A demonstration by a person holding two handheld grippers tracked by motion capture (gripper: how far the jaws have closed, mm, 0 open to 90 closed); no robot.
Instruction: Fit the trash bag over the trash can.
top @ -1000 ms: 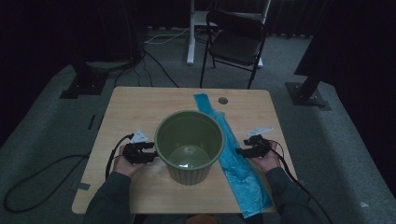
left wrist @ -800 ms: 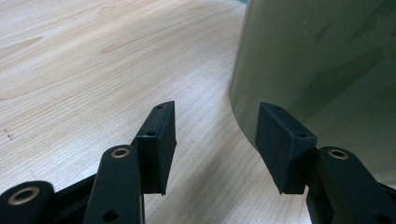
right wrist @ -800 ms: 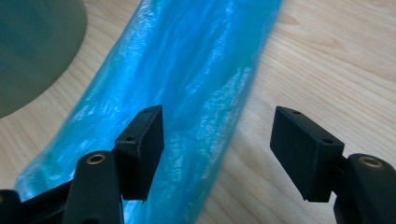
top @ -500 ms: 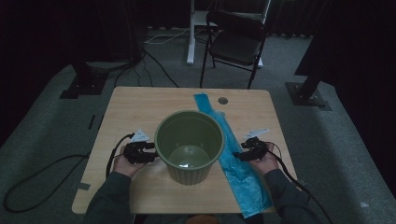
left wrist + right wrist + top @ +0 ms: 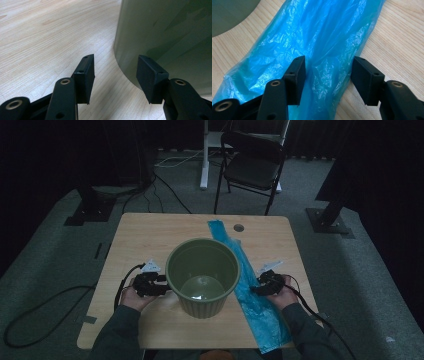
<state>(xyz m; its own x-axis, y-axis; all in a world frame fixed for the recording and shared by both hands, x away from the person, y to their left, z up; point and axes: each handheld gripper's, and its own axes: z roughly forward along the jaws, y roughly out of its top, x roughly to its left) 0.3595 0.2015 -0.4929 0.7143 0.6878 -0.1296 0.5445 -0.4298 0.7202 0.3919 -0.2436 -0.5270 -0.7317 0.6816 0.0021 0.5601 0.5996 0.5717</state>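
Note:
An olive-green plastic bin (image 5: 202,275) stands upright in the middle of the wooden table (image 5: 150,235). A long blue plastic bag (image 5: 247,285) lies flat along the bin's right side, reaching the near table edge. My left gripper (image 5: 159,285) rests low at the bin's left and is open, its jaws beside the bin wall (image 5: 170,37) with bare wood between them (image 5: 115,75). My right gripper (image 5: 255,287) sits over the bag. Its jaws have just been closing, and a ridge of the crinkled blue bag (image 5: 312,37) lies between them (image 5: 328,80), unpinched.
A dark folding chair (image 5: 252,167) and a white stand leg (image 5: 204,155) stand beyond the far table edge. A round cable hole (image 5: 238,227) sits near the bag's far end. Cables trail off the table's left and right sides. Bare wood lies left of the bin.
My right gripper has edged a little to the left, onto the blue bag. The left gripper, the bin and the bag have stayed put.

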